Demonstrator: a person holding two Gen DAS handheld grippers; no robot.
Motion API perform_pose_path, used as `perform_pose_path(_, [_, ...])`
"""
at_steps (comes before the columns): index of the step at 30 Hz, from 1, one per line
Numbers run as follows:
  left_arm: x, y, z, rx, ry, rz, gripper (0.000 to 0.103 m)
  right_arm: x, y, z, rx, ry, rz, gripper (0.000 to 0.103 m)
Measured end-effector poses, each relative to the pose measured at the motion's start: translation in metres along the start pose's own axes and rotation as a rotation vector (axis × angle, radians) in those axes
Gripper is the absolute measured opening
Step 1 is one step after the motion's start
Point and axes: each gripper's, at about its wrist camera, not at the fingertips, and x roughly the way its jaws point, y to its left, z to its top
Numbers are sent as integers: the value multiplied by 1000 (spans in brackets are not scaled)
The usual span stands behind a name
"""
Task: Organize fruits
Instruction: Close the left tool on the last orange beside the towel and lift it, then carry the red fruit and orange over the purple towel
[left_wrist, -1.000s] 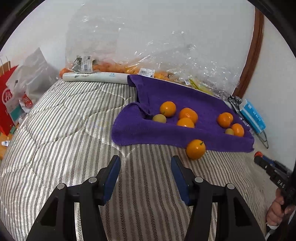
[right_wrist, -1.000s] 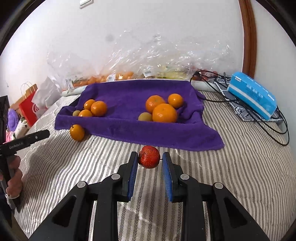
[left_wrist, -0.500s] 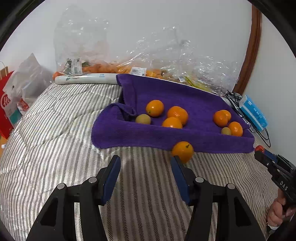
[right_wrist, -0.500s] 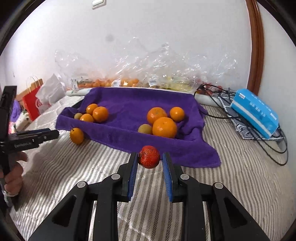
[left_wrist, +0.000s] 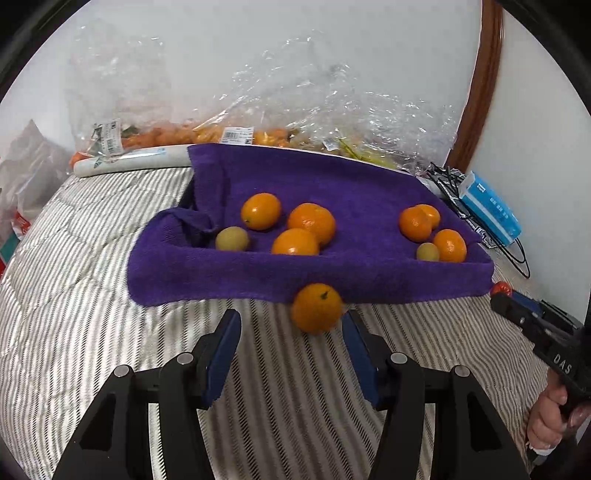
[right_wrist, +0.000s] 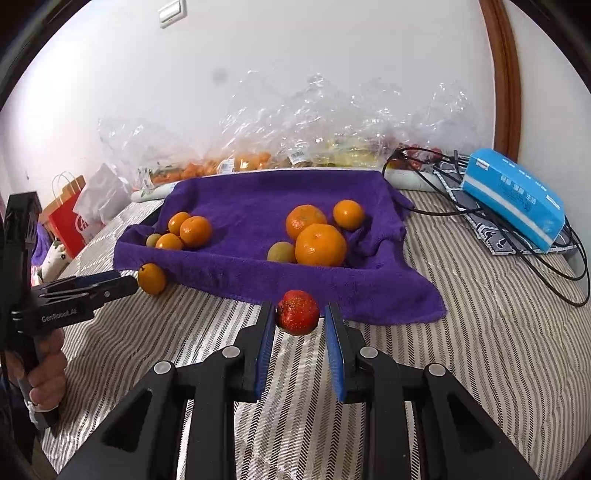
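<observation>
The spread left gripper (left_wrist: 291, 332) has the loose round orange mandarin (left_wrist: 317, 307) just beyond its right fingertip, against the purple towel's (left_wrist: 221, 273) near edge, while the right gripper (right_wrist: 301, 321) pinches a red strawberry (right_wrist: 297, 312).

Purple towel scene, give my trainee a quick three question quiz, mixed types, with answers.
1. True or false: the right gripper is shut on a red fruit.
2. Where does the loose orange lie? A) on the purple towel B) on the striped bedcover at the towel's front edge C) in the plastic bags
3. How do the left gripper's jaws stand?

Key: 1 true. 2 B. 3 open, nothing gripped; the loose orange sits just ahead, near its right finger.
</observation>
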Motion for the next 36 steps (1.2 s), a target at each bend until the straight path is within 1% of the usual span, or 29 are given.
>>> perform_pose_path(4, [10, -8, 7, 9, 8, -11, 55, 1, 1, 0, -6, 5, 7, 27])
perform_pose_path(7, [22, -19, 10, 39, 48, 2, 55, 1, 0, 0, 1, 4, 8, 27])
perform_pose_path(10, [29, -21, 11, 27, 72, -5, 55, 2, -1, 0, 6, 10, 15, 27])
perform_pose_path(11, [30, -22, 11, 20, 74, -6, 50, 3, -1, 0, 8, 16, 24, 27])
perform_pose_path(12, [30, -22, 10, 18, 76, -11, 40, 4, -1, 0, 8, 20, 30, 27])
perform_pose_path(14, [32, -20, 10, 9, 84, -32, 31, 4, 0, 0, 5, 23, 41, 27])
perform_pose_path(16, [28, -17, 9, -9, 66, -80, 30, 4, 0, 1, 4, 23, 47, 27])
perform_pose_path(18, [17, -14, 8, -18, 9, -128, 31, 4, -1, 1, 14, 23, 48, 27])
perform_pose_path(20, [8, -17, 6, -8, -30, -131, 31, 4, -4, 1, 33, 23, 38, 27])
perform_pose_path(22, [5, -19, 6, 5, -46, -127, 30, 4, -5, 1, 41, 19, 31, 27])
perform_pose_path(26, [1, -22, 6, 21, -63, -112, 30, 0, -4, 1, 37, -1, 30, 27])
perform_pose_path(31, [-5, -23, 6, 29, -99, -93, 30, -11, 6, 1, -14, -58, 45, 27])
perform_pose_path(36, [-10, -22, 6, 22, -126, -99, 31, -11, 7, 1, -19, -59, 54, 27])
